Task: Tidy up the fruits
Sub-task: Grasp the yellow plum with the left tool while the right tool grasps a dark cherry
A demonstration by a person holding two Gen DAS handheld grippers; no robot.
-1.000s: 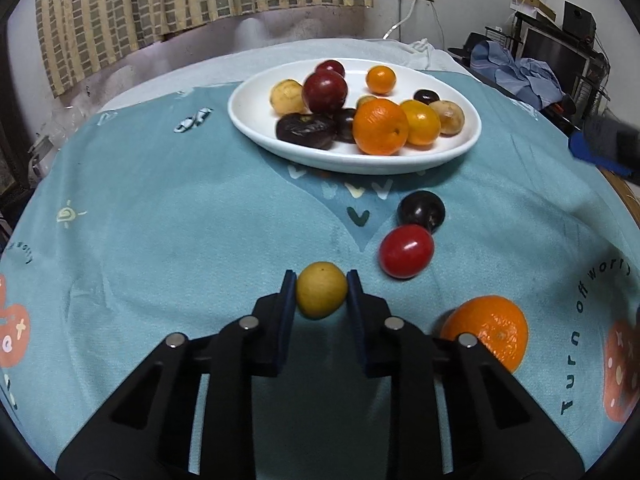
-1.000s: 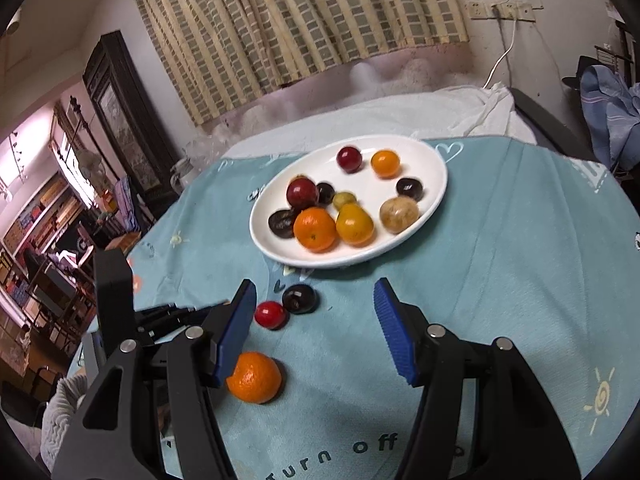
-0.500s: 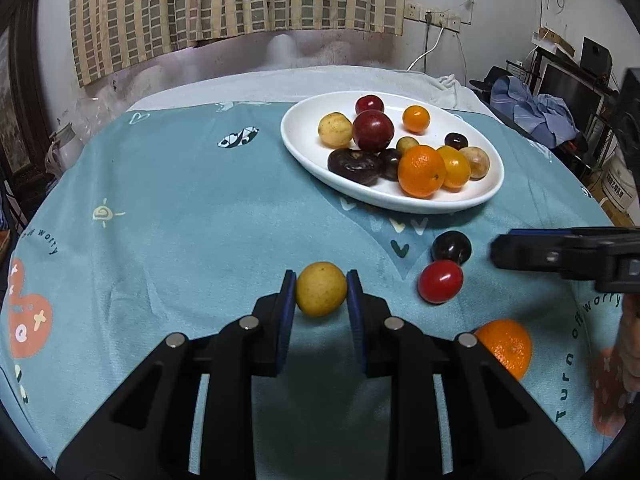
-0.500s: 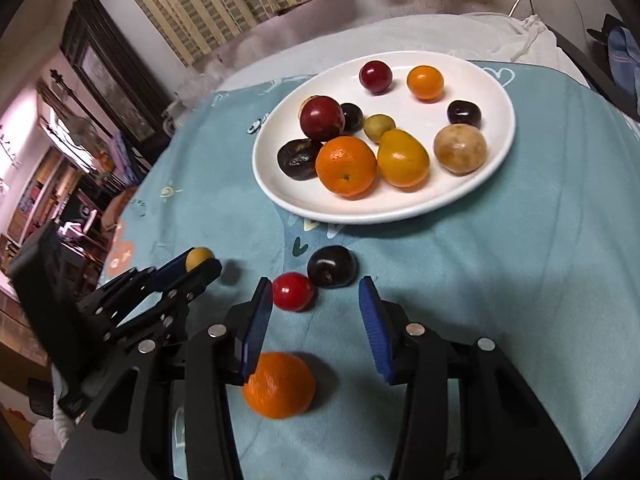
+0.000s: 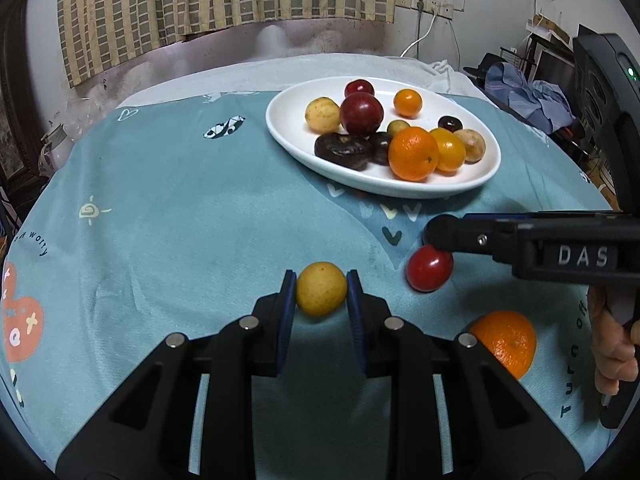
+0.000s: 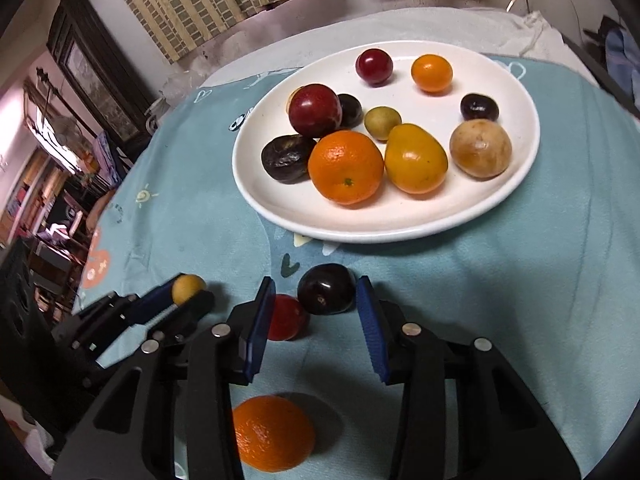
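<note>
My left gripper (image 5: 321,286) is shut on a small yellow fruit (image 5: 321,289) and holds it above the teal cloth; it also shows in the right wrist view (image 6: 187,287). My right gripper (image 6: 316,294) is open, its jaws on either side of a dark plum (image 6: 326,289) on the cloth, apart from it. A red tomato (image 6: 286,317) lies just left of the plum, behind the left finger; it shows in the left wrist view (image 5: 429,269). An orange (image 6: 272,433) lies below the right gripper. A white plate (image 6: 520,92) with several fruits stands beyond.
The round table has a teal cloth (image 5: 180,216) with printed words and pictures. A striped curtain (image 5: 200,4) hangs behind. Clothes and furniture (image 5: 532,100) stand at the right beyond the table edge. A dark cabinet (image 6: 100,80) stands at the left.
My right gripper has moved forward and down until its jaws flank the dark plum. My left gripper has risen a little, still holding the yellow fruit.
</note>
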